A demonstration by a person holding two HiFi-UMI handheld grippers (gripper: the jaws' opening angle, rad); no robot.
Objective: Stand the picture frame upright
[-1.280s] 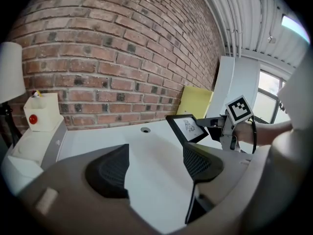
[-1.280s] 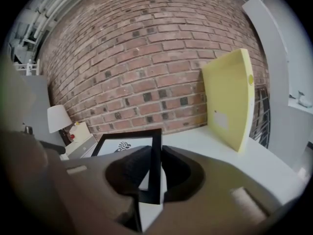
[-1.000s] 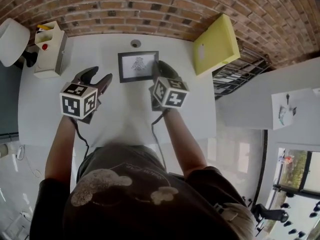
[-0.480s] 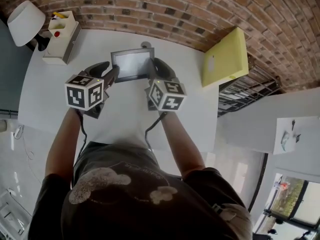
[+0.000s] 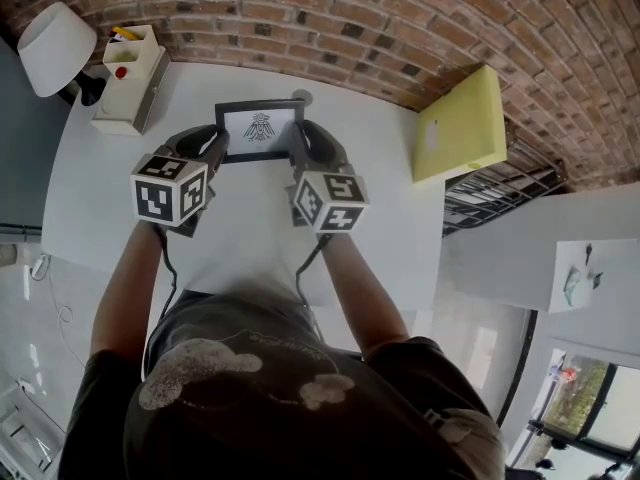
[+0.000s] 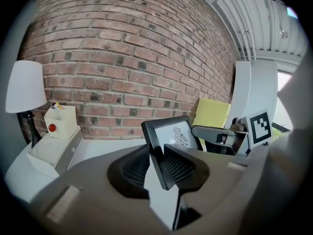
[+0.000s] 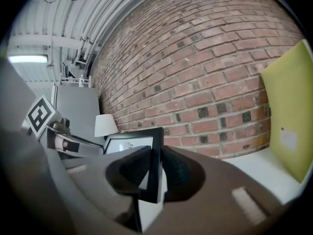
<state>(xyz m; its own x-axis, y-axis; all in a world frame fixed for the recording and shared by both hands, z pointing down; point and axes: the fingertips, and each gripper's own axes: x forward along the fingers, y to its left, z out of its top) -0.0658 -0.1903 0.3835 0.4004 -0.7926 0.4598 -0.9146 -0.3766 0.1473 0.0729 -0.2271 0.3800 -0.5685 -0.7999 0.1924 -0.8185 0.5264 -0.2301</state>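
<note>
The black picture frame (image 5: 260, 128) with a small bird print is held tilted up off the white table (image 5: 250, 228), near the brick wall. My left gripper (image 5: 218, 146) is at its left edge, jaws closing. In the left gripper view the frame (image 6: 171, 133) edge sits between the pads of the left gripper (image 6: 157, 163), which touch it. My right gripper (image 5: 300, 140) is shut on the frame's right edge. The right gripper view shows the frame (image 7: 129, 143) edge pinched in the right gripper (image 7: 155, 173).
A white lamp (image 5: 55, 36) and a white box with a red button (image 5: 128, 78) stand at the table's far left corner. A yellow folder (image 5: 460, 123) leans at the right, above a black wire rack (image 5: 490, 203). The brick wall (image 5: 380, 28) is just behind the frame.
The frame has risen from lying flat to tilted up between both grippers. My left gripper moved in to the frame's left edge and its jaws narrowed around it.
</note>
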